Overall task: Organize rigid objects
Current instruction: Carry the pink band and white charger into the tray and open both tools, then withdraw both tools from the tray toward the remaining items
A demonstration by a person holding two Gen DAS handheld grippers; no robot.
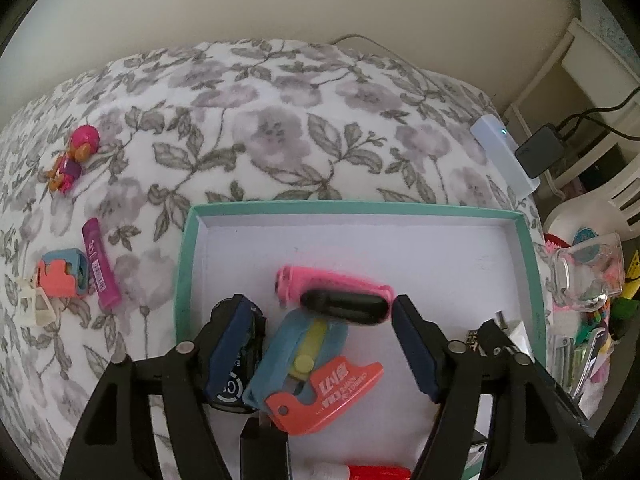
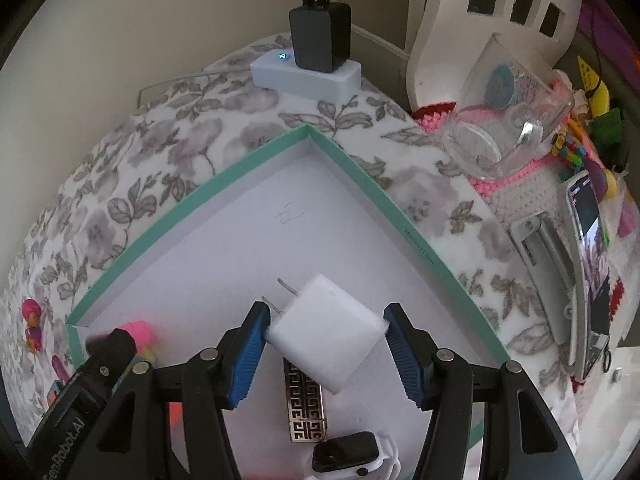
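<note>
A teal-rimmed box (image 1: 360,206) with a white floor sits on a floral blanket. My left gripper (image 1: 320,302) hangs open over it. A blurred pink band with a black tracker (image 1: 332,298) lies across the gap just past its fingertips, its right end near the right finger. Below the band lies a blue and orange carton knife (image 1: 316,372). A black round item (image 1: 234,384) sits under the left finger. In the right wrist view my right gripper (image 2: 326,312) is shut on a tilted white charger plug (image 2: 324,332), both pads touching its sides, above a patterned metal piece (image 2: 304,408).
On the blanket left of the box lie a doll (image 1: 74,158), a purple tube (image 1: 100,264) and a coral and blue cutter (image 1: 60,272). A white smartwatch (image 2: 352,456) lies in the box. A power strip (image 2: 306,74), glass mug (image 2: 508,136) and phone (image 2: 588,248) crowd the right side.
</note>
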